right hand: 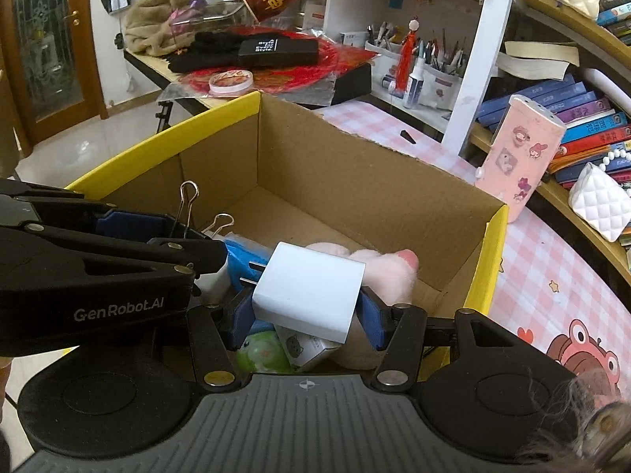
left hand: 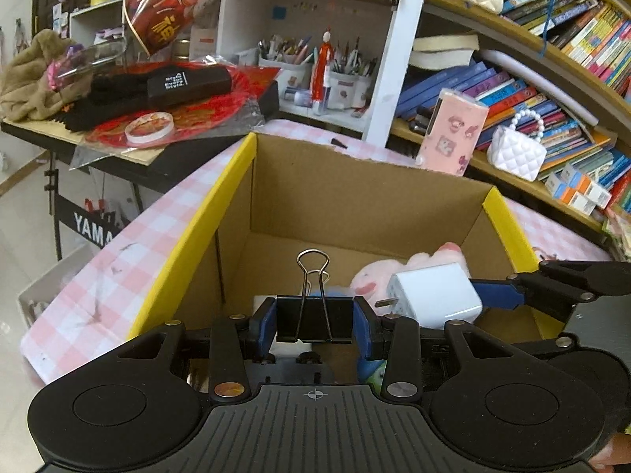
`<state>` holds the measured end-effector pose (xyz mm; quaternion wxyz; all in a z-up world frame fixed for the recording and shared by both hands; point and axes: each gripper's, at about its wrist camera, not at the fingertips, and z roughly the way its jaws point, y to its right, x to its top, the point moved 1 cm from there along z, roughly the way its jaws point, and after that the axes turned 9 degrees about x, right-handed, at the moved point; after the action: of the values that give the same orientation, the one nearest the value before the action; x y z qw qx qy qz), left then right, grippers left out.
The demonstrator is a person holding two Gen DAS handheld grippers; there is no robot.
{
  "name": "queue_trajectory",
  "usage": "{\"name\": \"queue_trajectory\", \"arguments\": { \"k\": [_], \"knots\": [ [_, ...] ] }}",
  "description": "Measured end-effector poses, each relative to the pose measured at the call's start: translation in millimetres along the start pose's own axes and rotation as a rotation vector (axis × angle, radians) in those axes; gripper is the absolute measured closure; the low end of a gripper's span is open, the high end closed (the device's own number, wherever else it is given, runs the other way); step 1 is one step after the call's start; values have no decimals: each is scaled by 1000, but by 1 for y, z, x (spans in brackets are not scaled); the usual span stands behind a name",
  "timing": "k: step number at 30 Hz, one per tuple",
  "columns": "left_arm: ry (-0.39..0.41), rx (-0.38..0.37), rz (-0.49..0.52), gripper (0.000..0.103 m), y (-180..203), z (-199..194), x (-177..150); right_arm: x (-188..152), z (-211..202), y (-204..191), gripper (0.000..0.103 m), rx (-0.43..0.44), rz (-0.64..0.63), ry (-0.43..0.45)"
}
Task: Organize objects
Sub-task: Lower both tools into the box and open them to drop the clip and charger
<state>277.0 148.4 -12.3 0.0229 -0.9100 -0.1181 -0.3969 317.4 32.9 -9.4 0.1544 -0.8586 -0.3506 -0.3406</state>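
A cardboard box [left hand: 355,193] with yellow rims stands on the pink checked table; it also shows in the right wrist view [right hand: 355,181]. My left gripper [left hand: 314,321] is shut on a black binder clip [left hand: 314,317] above the box's near side. My right gripper [right hand: 305,307] is shut on a white charger plug [right hand: 307,295], which also shows in the left wrist view [left hand: 434,295]. Both are held over the box. Inside lie a pink plush toy [right hand: 378,268], a green toy [right hand: 262,352], a small white box [right hand: 307,349] and something blue [right hand: 244,256].
A pink sticker-covered case [right hand: 520,149] leans behind the box. Bookshelves [left hand: 532,90] with a white quilted purse [left hand: 516,153] fill the right. A cluttered black desk [left hand: 157,118] stands at the left, pen cups [left hand: 315,75] behind.
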Motion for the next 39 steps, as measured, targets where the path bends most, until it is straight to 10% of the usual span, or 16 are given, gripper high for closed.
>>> {"name": "queue_trajectory", "arguments": {
  "k": [20,39],
  "knots": [
    [315,-46,7,20,-17,-105,-9,-21,-94,-35,46,-110,75,300],
    [175,-37,-11,20,-52,-159,-110,-109,-138,-122,42,-247,171,214]
  ]
}}
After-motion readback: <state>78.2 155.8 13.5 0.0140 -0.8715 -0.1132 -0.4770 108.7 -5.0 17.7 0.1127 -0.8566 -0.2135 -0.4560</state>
